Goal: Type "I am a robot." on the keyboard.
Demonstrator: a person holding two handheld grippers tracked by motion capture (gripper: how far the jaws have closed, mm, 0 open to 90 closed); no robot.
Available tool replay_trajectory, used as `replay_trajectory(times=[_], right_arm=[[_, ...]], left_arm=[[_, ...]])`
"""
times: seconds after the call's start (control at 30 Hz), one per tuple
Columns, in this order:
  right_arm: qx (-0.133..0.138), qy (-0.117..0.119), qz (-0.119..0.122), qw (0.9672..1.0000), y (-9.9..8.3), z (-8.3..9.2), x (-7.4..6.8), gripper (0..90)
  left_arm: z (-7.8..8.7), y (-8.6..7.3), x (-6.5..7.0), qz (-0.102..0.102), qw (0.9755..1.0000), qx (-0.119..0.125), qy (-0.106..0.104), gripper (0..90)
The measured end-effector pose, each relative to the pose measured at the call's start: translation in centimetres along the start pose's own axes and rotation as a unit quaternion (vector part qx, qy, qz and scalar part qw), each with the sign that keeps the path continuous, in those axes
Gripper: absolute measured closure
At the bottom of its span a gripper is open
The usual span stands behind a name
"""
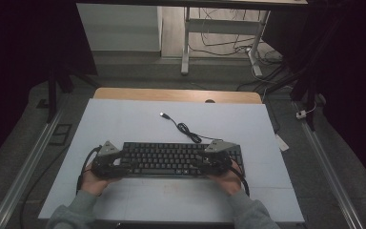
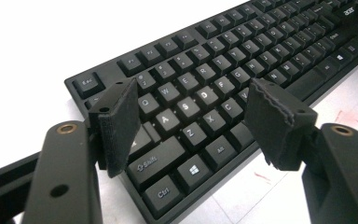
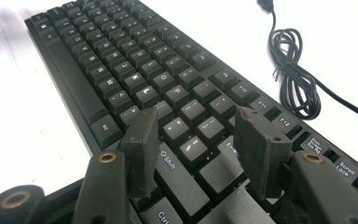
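A black keyboard (image 1: 171, 160) lies on the white table top (image 1: 138, 124) close to the person's side. My left gripper (image 1: 121, 162) hovers over its left end. In the left gripper view the left gripper (image 2: 191, 112) stands open above the A, S, Z and X keys of the keyboard (image 2: 223, 60), with nothing held. My right gripper (image 1: 201, 161) is over the right part of the key block. In the right gripper view the right gripper (image 3: 196, 140) is open above the right Shift and Enter keys of the keyboard (image 3: 121, 60), its pads gripping nothing.
The keyboard's black cable (image 1: 186, 129) lies coiled behind it and ends in a USB plug (image 1: 163, 114); the cable coil (image 3: 293, 70) lies to the right in the right gripper view. A wooden table edge (image 1: 176, 94) runs along the back. Metal rails (image 1: 28, 162) flank the table on the floor.
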State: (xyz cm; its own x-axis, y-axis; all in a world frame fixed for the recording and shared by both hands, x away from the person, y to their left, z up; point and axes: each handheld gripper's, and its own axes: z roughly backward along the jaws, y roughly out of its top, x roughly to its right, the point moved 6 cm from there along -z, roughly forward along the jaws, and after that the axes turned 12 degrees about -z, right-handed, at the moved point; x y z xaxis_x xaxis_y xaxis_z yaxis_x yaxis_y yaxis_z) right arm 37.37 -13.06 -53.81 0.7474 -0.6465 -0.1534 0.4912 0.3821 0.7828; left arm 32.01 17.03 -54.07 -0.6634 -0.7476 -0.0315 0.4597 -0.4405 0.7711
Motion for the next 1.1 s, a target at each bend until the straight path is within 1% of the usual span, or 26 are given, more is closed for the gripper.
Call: replay_trajectory(times=[0.13,0.2,0.27,0.37,0.43,0.47,0.6,0.63,0.8,0.97,1.1], right_arm=[[0.004,0.006,-0.003,1.0000,0.2,0.1,0.0,51.4],[0.008,0.009,-0.004,0.9999,0.3,0.1,0.0,54.9],[0.012,0.026,-0.006,0.9996,0.5,0.1,-0.2,63.7],[0.003,0.054,0.005,0.9985,0.8,-0.1,-0.9,78.7],[-0.005,0.065,0.015,0.9978,0.9,-0.3,-1.6,86.9],[-0.008,0.068,0.019,0.9975,1.0,-0.5,-1.9,89.4],[-0.018,0.074,0.031,0.9966,1.4,-1.5,-2.9,89.6],[-0.022,0.073,0.035,0.9965,1.5,-1.7,-3.1,89.6],[-0.040,0.070,0.039,0.9960,1.5,-3.1,-3.8,89.6],[-0.059,0.060,0.036,0.9958,1.1,-4.1,-3.9,89.6],[-0.071,0.054,0.034,0.9954,0.8,-4.3,-3.7,89.6]], left_arm=[[0.0,-0.1,-0.2,0.003,1.0000,0.000,0.000,35.1],[0.0,-0.1,-0.2,0.002,1.0000,-0.001,0.001,34.9],[0.0,-0.2,-0.2,0.001,1.0000,-0.001,0.000,34.9],[-0.1,-0.4,-0.2,0.004,1.0000,-0.003,0.001,34.8],[-0.2,-0.5,-0.3,0.005,1.0000,-0.004,0.001,34.7],[-0.2,-0.5,-0.4,0.005,1.0000,-0.004,0.003,34.6],[-0.3,-0.3,-0.4,0.001,1.0000,-0.003,0.003,34.6],[-0.3,-0.4,-0.4,0.000,1.0000,-0.004,0.003,34.6],[-0.3,-0.5,-0.2,-0.002,1.0000,-0.006,0.003,34.5],[-0.5,-0.4,-0.2,-0.005,1.0000,-0.007,0.003,34.4],[-0.7,-0.5,-0.1,-0.004,0.9999,-0.011,0.001,34.2]])
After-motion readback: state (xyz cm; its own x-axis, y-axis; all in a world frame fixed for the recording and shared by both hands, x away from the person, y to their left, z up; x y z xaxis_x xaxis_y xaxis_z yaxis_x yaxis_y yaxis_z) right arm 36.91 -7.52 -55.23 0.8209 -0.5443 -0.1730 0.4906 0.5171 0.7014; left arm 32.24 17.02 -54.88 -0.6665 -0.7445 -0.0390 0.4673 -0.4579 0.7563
